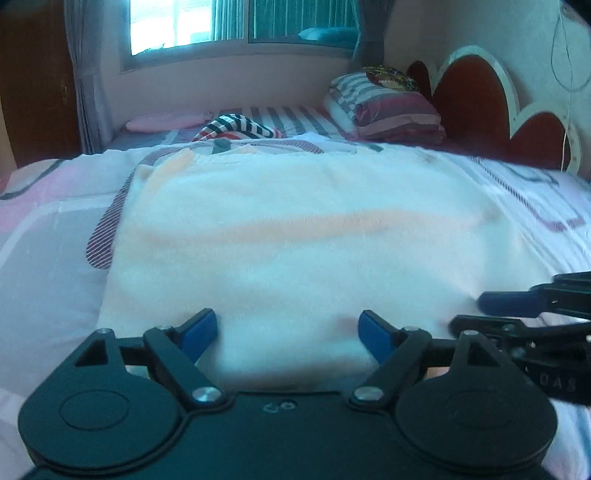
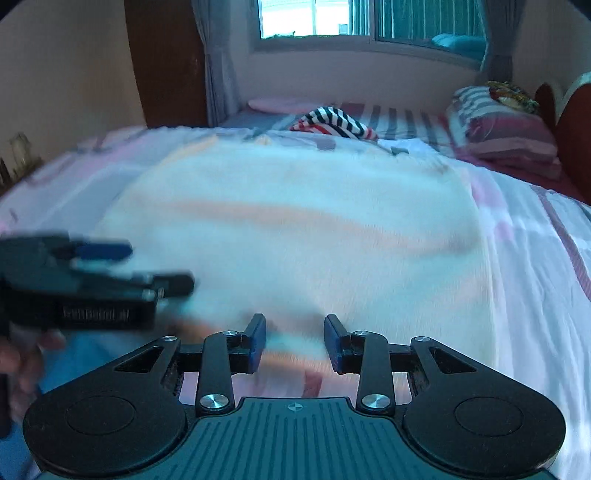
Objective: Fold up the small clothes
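A white cloth with faint orange stripes [image 1: 295, 229] lies spread flat on the bed; it also shows in the right wrist view [image 2: 295, 221], blurred. My left gripper [image 1: 288, 332] is open over the cloth's near edge, its blue pads apart and holding nothing. My right gripper [image 2: 294, 341] is open, its pads part-way apart above the near edge, and empty. The right gripper shows side-on at the right of the left wrist view [image 1: 517, 314]; the left gripper shows at the left of the right wrist view [image 2: 122, 266].
The bed has a pink, white and grey checked cover [image 1: 51, 229]. A black, white and red striped garment [image 1: 240, 127] lies beyond the cloth. Striped pillows [image 1: 391, 107] rest at the red headboard [image 1: 476, 96]. A window [image 1: 236, 22] and wall lie behind.
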`<state>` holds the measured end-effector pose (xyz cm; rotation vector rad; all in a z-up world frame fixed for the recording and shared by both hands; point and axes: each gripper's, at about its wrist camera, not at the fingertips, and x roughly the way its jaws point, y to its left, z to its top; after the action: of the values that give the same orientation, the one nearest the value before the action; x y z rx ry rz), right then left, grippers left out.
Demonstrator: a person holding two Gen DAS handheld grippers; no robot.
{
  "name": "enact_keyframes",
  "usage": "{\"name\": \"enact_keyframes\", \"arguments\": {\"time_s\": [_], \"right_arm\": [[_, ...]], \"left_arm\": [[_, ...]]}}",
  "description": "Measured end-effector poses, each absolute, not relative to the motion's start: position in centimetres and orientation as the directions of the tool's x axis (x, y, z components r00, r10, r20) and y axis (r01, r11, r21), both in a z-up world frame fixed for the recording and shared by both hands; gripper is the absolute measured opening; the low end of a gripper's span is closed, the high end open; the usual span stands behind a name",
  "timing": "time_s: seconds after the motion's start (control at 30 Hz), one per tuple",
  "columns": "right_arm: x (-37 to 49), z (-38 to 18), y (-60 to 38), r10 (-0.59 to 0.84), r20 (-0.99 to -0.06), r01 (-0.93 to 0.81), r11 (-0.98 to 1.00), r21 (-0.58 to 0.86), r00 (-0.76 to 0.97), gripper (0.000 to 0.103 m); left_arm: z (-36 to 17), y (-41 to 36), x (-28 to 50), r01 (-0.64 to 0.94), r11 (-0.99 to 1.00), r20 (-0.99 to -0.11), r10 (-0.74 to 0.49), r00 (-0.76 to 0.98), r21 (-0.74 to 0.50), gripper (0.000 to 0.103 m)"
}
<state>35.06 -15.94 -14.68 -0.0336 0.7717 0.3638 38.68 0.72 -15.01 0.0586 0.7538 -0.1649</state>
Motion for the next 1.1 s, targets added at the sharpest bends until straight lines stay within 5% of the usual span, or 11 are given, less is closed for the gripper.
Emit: {"name": "enact_keyframes", "arguments": {"time_s": [0.2,0.27,0.4,0.53,0.63,0.9,1.0,1.1], "right_arm": [[33.9,-15.2,-19.8,0.216,-0.705,-0.226,0.971,0.081,0.675,0.034],[33.2,-15.0,-21.2,0.194,-0.721,-0.205,0.976,0.073,0.665,0.021],[33.1,-14.1,-22.6,0.165,-0.715,-0.159,0.984,0.076,0.68,0.021],[32.7,-12.0,-23.8,0.166,-0.636,-0.119,0.986,0.115,0.754,0.021],[34.6,-14.3,-23.7,0.104,-0.725,-0.098,0.994,0.05,0.681,0.021],[33.4,-12.4,-24.6,0.142,-0.653,-0.086,0.989,0.117,0.743,0.021],[34.2,-14.8,-23.7,0.104,-0.746,-0.083,0.994,0.066,0.658,0.022],[34.2,-14.6,-23.4,0.093,-0.746,-0.099,0.994,0.036,0.66,0.022]], "left_arm": [[-15.1,5.4,37.1,0.089,0.996,-0.693,-0.071,0.718,-0.01,0.085],[-15.1,6.7,36.5,0.083,0.996,-0.689,-0.071,0.722,-0.015,0.085],[-13.9,6.3,36.2,0.069,0.998,-0.69,-0.049,0.722,0.001,0.073],[-14.3,6.4,36.9,0.049,0.999,-0.708,-0.034,0.705,0.002,0.076],[-14.8,6.6,36.8,0.051,0.999,-0.703,-0.039,0.71,-0.004,0.078],[-14.7,6.6,36.8,0.06,0.998,-0.707,-0.039,0.707,0.005,0.079],[-14.7,6.5,36.8,0.051,0.999,-0.706,-0.031,0.707,0.007,0.079],[-14.7,6.4,36.7,0.042,0.999,-0.705,-0.026,0.709,0.005,0.079]]}}
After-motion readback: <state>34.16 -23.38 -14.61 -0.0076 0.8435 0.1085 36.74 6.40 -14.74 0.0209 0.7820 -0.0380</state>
